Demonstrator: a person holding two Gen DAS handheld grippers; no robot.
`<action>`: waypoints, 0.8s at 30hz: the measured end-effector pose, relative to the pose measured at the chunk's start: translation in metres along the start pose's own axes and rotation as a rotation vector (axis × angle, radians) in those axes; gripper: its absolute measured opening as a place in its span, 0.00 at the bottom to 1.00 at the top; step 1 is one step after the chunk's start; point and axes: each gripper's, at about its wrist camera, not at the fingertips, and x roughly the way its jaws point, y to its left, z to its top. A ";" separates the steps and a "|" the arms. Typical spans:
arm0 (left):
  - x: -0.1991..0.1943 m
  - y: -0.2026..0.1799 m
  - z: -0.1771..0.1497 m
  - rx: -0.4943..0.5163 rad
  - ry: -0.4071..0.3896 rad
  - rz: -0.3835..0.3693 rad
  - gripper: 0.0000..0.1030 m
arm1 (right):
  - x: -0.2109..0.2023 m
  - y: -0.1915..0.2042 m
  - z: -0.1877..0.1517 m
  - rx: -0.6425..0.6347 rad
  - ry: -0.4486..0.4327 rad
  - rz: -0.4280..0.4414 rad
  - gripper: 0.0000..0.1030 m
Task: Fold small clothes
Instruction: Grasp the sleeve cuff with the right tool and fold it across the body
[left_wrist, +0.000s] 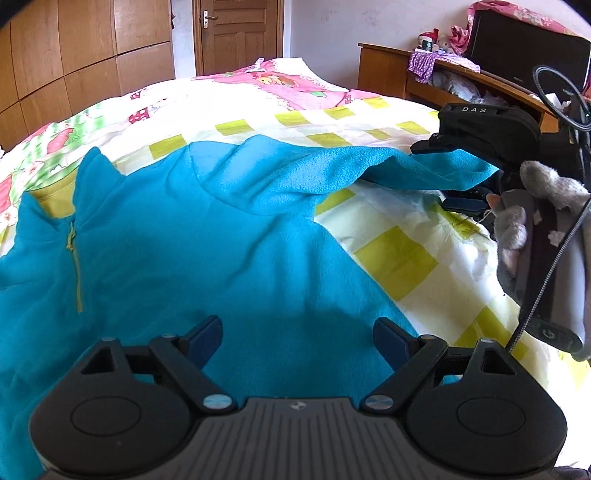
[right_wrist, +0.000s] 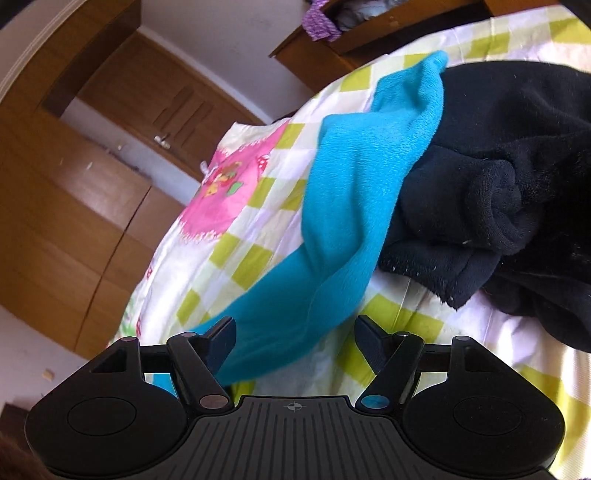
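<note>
A turquoise fleece top (left_wrist: 207, 236) with a yellow zip lies spread on the checked quilt (left_wrist: 399, 258), collar to the left. My left gripper (left_wrist: 297, 336) hovers open over its lower body, nothing between the pads. One sleeve (left_wrist: 406, 166) stretches right to my right gripper (left_wrist: 430, 176), held by a hand in a grey fuzzy sleeve. In the right wrist view that sleeve (right_wrist: 351, 192) runs loosely between the wide-apart jaws of the right gripper (right_wrist: 295, 336); the pads do not press on it.
A black fleece garment (right_wrist: 517, 184) lies bunched on the quilt (right_wrist: 258, 236) right beside the sleeve's end. Wooden wardrobes (left_wrist: 74, 66) and a door (left_wrist: 236, 33) stand beyond the bed. A sideboard (left_wrist: 388, 70) with a dark screen stands at the back right.
</note>
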 end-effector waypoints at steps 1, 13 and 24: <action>0.002 0.000 0.001 -0.006 0.000 -0.004 0.97 | 0.006 -0.005 0.003 0.043 -0.014 -0.004 0.69; -0.044 0.060 -0.024 -0.144 -0.061 0.011 0.97 | -0.005 0.165 -0.038 -0.734 -0.240 0.113 0.08; -0.082 0.121 -0.109 -0.205 0.030 0.135 0.97 | -0.010 0.200 -0.289 -1.649 0.187 0.367 0.14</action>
